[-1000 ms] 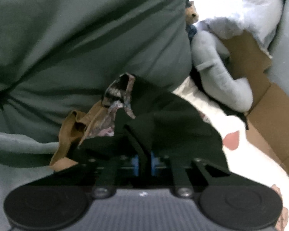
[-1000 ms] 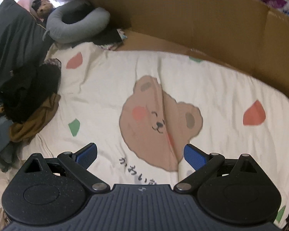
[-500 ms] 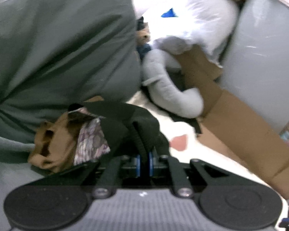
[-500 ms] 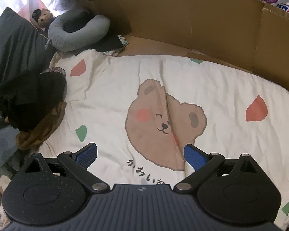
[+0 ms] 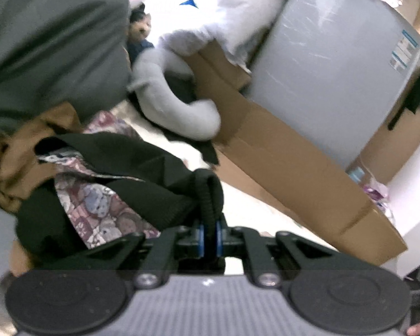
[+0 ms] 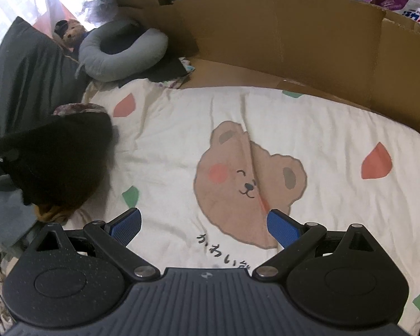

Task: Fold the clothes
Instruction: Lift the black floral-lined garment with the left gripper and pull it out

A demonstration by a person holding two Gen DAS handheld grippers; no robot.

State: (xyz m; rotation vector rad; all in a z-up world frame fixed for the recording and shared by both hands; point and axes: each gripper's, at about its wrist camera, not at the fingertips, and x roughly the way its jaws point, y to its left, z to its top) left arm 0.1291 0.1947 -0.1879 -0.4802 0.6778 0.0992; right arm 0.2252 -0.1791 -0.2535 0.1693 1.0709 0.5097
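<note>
1. The work surface is a bed covered by a cream bedsheet (image 6: pixel 308 117) printed with a large brown bear face (image 6: pixel 249 179), scattered red and green leaf shapes, and a line of dark lettering under the bear.
2. A tall cardboard sheet (image 6: pixel 280 36) stands along the far edge of the bed and bends around its right side; in the left wrist view the same cardboard (image 5: pixel 288 165) leans against a grey appliance (image 5: pixel 336 64) bearing a label.
3. At the head of the bed sit a dark grey pillow (image 6: pixel 22 84), a grey neck pillow (image 6: pixel 120 56) and a small teddy bear (image 6: pixel 71 33) tucked between them, with bright window light behind.
4. The left gripper (image 5: pixel 209 236) is clenched on a ribbed fold of a black garment (image 5: pixel 142 179), which is drawn up off a pile at the bed's left edge.
5. Under and beside the black garment (image 6: pixel 58 156) lie a patterned cloth (image 5: pixel 100 210) and a tan-brown garment (image 5: pixel 28 145).
6. The right gripper (image 6: pixel 203 225) hangs above the bear print with its blue pads spread wide, grasping nothing.
7. A printed plastic package (image 6: pixel 406 8) lies behind the cardboard at the upper right.
</note>
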